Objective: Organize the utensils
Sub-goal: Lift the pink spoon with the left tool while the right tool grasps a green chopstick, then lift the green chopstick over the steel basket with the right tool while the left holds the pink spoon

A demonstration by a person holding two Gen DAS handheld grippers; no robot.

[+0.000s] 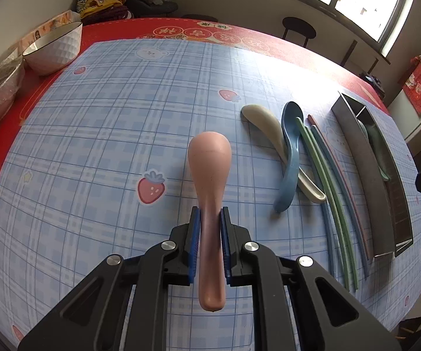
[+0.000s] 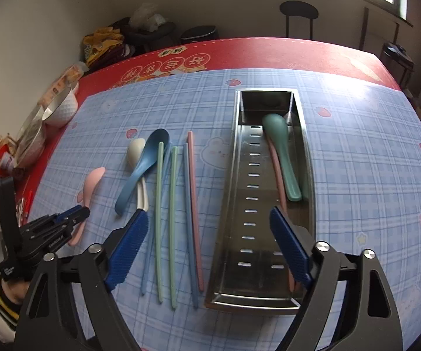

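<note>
My left gripper (image 1: pixel 210 219) clamps the pink spoon (image 1: pixel 209 158) by its handle; my right gripper (image 2: pixel 209 242) stands wide, empty, above the steel tray (image 2: pixel 228 204).

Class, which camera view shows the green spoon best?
The right wrist view: the green spoon lies fully visible inside the metal tray. In the left wrist view only a sliver shows over the tray's wall.

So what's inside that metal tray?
In the tray lie a green spoon and a pink chopstick beside it. The right gripper covers the chopstick's near end, and the small far compartment is too dark to read.
</note>
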